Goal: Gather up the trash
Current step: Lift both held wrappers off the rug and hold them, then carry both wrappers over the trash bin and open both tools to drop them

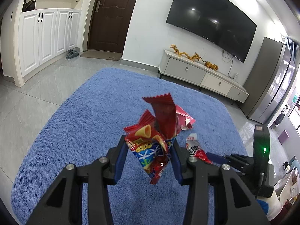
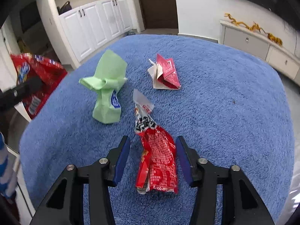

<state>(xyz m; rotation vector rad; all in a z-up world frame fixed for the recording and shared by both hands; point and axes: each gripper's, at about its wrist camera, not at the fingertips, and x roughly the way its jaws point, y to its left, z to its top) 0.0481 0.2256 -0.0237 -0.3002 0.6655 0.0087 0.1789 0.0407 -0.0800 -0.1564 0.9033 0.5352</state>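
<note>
My left gripper [image 1: 150, 142] is shut on a red snack bag [image 1: 148, 150], and a dark red wrapper [image 1: 165, 112] sticks up out of the same grip. Both hang above the blue rug [image 1: 84, 121]. My right gripper [image 2: 152, 140] is open and low over the rug. A red and white wrapper [image 2: 159, 161] lies flat between its blue pads [image 2: 122, 159], with a gap on each side. Beyond it lie a crumpled green packet [image 2: 108, 86] and a folded red and white packet [image 2: 165, 73]. The held snack bag [image 2: 37, 78] shows blurred at the left edge.
The rug [image 2: 225, 93] lies on grey floor tiles [image 1: 37, 93]. A low white TV cabinet [image 1: 202, 75] with gold dragon figures stands under a wall TV [image 1: 211, 18]. White cupboards [image 1: 46, 37] and a dark door [image 1: 110, 15] are at the far left, a steel fridge [image 1: 271, 78] at the right.
</note>
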